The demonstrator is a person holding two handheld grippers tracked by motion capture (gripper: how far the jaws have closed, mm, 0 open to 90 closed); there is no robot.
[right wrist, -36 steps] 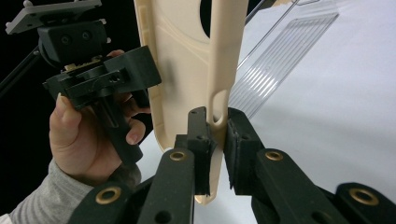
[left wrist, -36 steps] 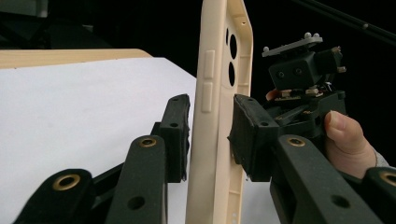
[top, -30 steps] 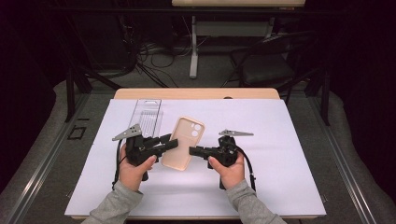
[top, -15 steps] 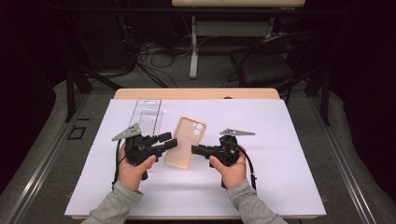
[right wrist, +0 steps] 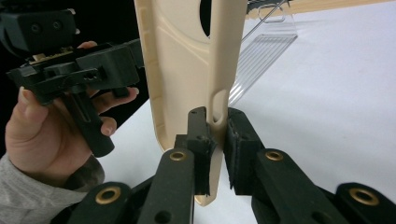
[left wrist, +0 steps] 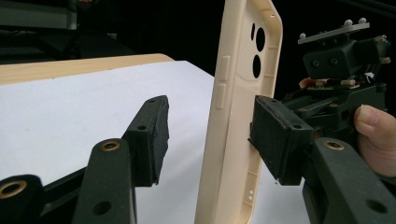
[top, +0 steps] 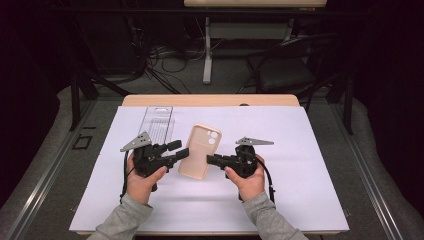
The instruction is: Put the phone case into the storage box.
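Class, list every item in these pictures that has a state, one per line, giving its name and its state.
Phone case: beige, empty, camera cutouts at its far end, gripped at one edge.
Right gripper: shut on the phone case's side wall.
Left gripper: open, jaws just been opening, the case between them; one pad apart from it.
Clear plastic box: lying flat on the white sheet, untouched.

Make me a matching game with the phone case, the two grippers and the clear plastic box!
Things:
1. phone case
2. left gripper
3. right gripper
4. clear plastic box

States:
A. see-through, lying on the white sheet
B. fingers apart, just been opening
C. beige, held up off the table
D. fingers clamped on the case's edge

Pairs: 1-C, 2-B, 3-D, 4-A
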